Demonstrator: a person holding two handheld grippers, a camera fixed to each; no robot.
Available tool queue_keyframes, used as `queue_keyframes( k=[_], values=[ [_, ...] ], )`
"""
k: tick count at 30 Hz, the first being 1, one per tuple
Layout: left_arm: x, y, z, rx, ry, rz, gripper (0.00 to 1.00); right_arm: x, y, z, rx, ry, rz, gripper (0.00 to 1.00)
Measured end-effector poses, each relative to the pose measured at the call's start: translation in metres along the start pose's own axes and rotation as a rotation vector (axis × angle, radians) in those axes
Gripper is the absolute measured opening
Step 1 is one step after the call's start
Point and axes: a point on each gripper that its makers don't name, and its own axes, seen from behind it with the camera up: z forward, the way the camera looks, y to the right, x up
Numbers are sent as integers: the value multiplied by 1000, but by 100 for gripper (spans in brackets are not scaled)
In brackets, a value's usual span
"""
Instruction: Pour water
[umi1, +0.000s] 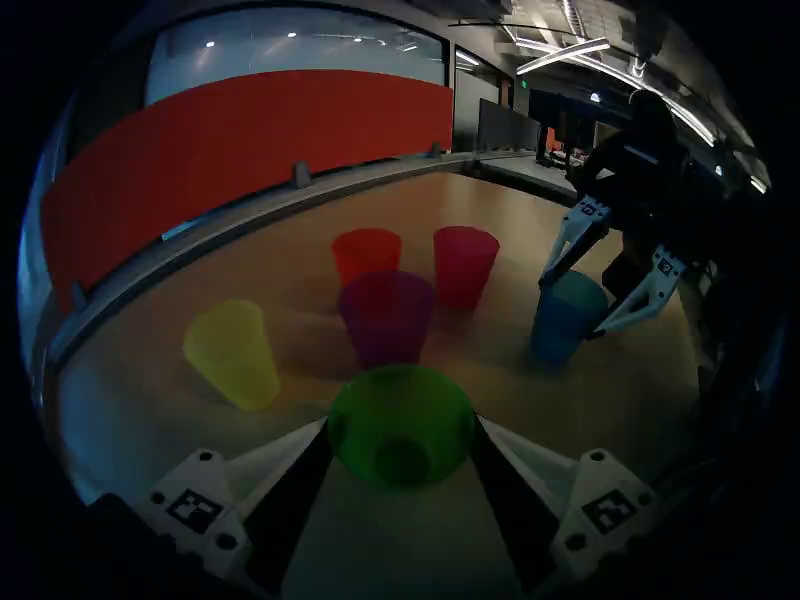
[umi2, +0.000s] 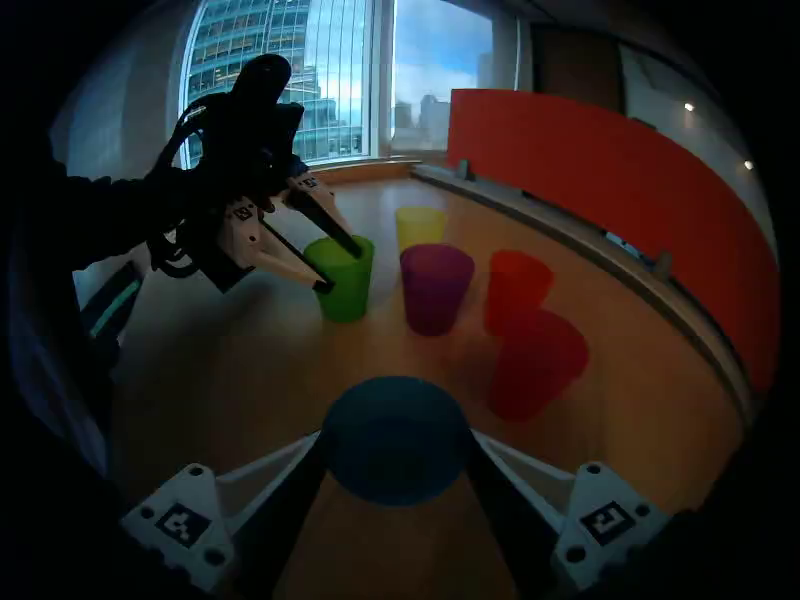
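Hazard: left gripper (umi1: 400, 422) pinching green cup (umi1: 400, 445), right gripper (umi2: 395, 437) pinching blue cup (umi2: 395, 455); either may slip when tilted; purple cup (umi1: 387, 320) at 12 o'clock invites collision.

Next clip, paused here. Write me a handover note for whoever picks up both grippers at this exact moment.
Left gripper: shut on the translucent green plastic cup, which stands upright on the wooden table.
Right gripper: shut on the translucent blue plastic cup, also standing on the table.
Between them, all translucent plastic and upright: purple cup, orange cup, red cup, yellow cup.
Done: both cups gripped.
Left: lift one and tip it into the other. I cannot tell whether either holds water.
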Motion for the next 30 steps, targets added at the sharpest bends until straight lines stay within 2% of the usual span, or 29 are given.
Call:
queue_keyframes(
  k=[6, 12, 20, 30],
  values=[
    [4, 1, -5, 0, 9, 0, 89, 5, -4, -4, 3, 17, 5, 93],
    [17, 4, -15, 3, 41, 3, 89, 19, -3, -14, -22, 48, 4, 93],
    [45, 10, -37, 20, 116, 14, 89, 49, 1, -33, -58, 118, 15, 93],
    [81, 10, -64, 53, 223, 10, 89, 90, 6, -59, -104, 230, 10, 92]
  ],
)
